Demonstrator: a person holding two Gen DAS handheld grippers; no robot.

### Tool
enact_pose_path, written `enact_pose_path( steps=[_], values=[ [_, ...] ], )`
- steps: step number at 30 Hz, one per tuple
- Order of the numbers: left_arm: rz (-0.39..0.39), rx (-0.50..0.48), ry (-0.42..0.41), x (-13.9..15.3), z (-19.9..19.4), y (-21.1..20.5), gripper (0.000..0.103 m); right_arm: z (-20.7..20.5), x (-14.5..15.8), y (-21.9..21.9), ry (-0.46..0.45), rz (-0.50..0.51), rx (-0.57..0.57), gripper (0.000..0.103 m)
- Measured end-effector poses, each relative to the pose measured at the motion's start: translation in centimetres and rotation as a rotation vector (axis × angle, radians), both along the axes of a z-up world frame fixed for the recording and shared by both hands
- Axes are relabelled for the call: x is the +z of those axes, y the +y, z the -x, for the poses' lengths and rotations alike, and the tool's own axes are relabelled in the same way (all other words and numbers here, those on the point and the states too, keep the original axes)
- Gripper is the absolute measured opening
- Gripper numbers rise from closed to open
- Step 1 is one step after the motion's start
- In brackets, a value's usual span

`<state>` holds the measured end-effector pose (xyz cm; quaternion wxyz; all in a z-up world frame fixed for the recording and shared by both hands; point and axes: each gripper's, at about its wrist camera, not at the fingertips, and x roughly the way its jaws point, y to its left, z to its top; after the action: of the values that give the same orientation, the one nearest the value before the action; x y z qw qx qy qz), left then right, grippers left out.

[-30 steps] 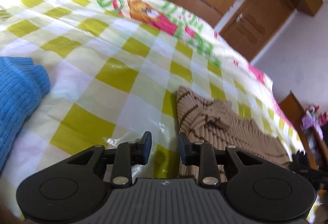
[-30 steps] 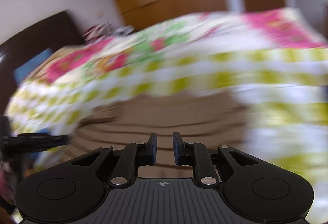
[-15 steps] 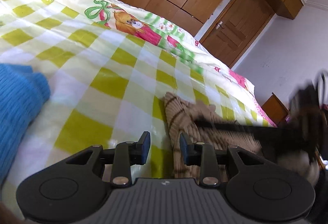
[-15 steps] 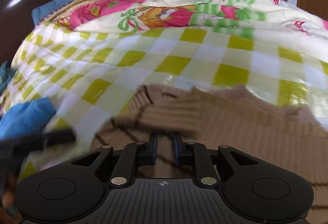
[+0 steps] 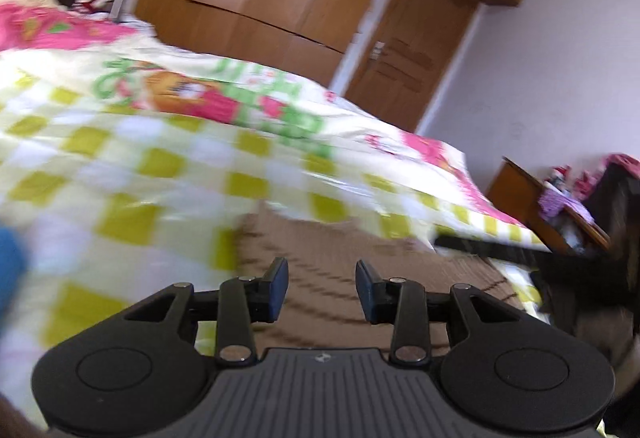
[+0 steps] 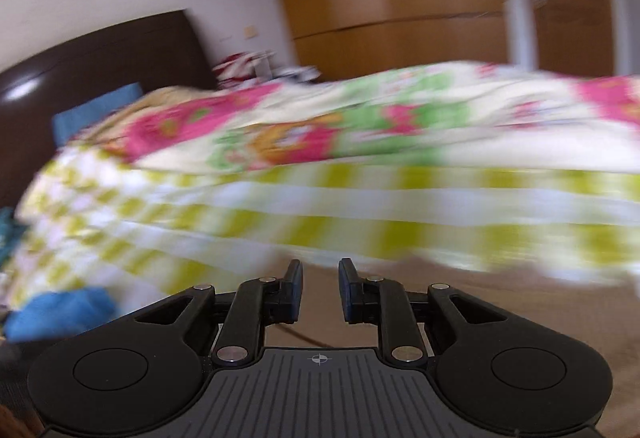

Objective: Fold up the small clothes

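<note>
Brown sweater point(image 5: 360, 258) — beneath opening tongs point(image 5: 322, 288)

motion blur smeared the yellow-and-white checked plastic bed cover point(image 5: 120, 173) and the brown ribbed knit garment point(image 5: 320, 250) in both views, so its folds could not be read. the blue knitted cloth point(image 6: 60, 308) was cut off by the left edge.
</note>
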<state>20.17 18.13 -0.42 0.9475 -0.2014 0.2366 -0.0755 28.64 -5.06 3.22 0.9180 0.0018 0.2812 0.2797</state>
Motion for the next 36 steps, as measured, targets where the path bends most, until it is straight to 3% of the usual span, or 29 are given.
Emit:
enact_pose_path(
  steps=[3,6,7,8,9,10,16,17,18,20,23,25,27,36],
  values=[
    [-0.016,-0.037,0.015,-1.5,-2.5,-2.6,0.05,1.1,-1.8,-5.7,-0.002,0.072,-0.129,0.027],
    [-0.006,-0.017,0.106,-3.9,-4.5,-2.9,0.05,0.5,-4.6,-10.8,0.042,0.068,-0.248,0.026],
    [0.002,-0.009,0.124,-4.8,-4.7,-2.6,0.045,-0.1,-5.5,-12.6,0.07,0.041,-0.303,0.013],
    [0.002,-0.002,0.129,-5.3,-4.8,-2.2,0.041,-0.5,-6.3,-14.4,0.087,-0.003,-0.334,0.007],
    [-0.011,0.002,0.126,-5.5,-4.7,-2.1,0.035,-0.8,-7.0,-15.9,0.096,-0.056,-0.346,0.0],
    [-0.027,0.01,0.126,-5.5,-4.8,-1.9,0.03,-0.9,-7.4,-17.1,0.1,-0.091,-0.352,0.0],
    [-0.119,0.053,0.165,-4.4,-4.2,-2.8,0.029,-0.4,-7.1,-19.6,0.09,-0.162,-0.343,0.0],
    [-0.134,0.058,0.172,-4.1,-4.0,-3.1,0.029,0.2,-6.4,-20.1,0.079,-0.164,-0.354,0.001],
    [-0.145,0.062,0.178,-3.8,-3.7,-3.4,0.03,1.1,-5.7,-20.6,0.055,-0.166,-0.361,0.015],
    [-0.175,0.064,0.176,-3.1,-3.3,-4.1,0.035,2.6,-4.7,-21.7,0.037,-0.15,-0.377,0.023],
    [-0.181,0.055,0.158,-2.0,-2.4,-5.2,0.044,4.0,-4.8,-23.1,0.12,-0.186,-0.356,0.03],
    [-0.189,0.041,0.158,-1.9,-2.1,-5.9,0.045,4.6,-5.3,-23.8,0.169,-0.229,-0.326,0.051],
    [-0.2,0.03,0.174,-2.0,-2.2,-6.5,0.045,4.3,-6.0,-24.3,0.202,-0.263,-0.319,0.059],
    [-0.169,-0.017,0.195,-2.7,-3.8,-7.7,0.05,1.6,-8.7,-27.2,0.414,-0.437,-0.116,0.059]
  ],
)
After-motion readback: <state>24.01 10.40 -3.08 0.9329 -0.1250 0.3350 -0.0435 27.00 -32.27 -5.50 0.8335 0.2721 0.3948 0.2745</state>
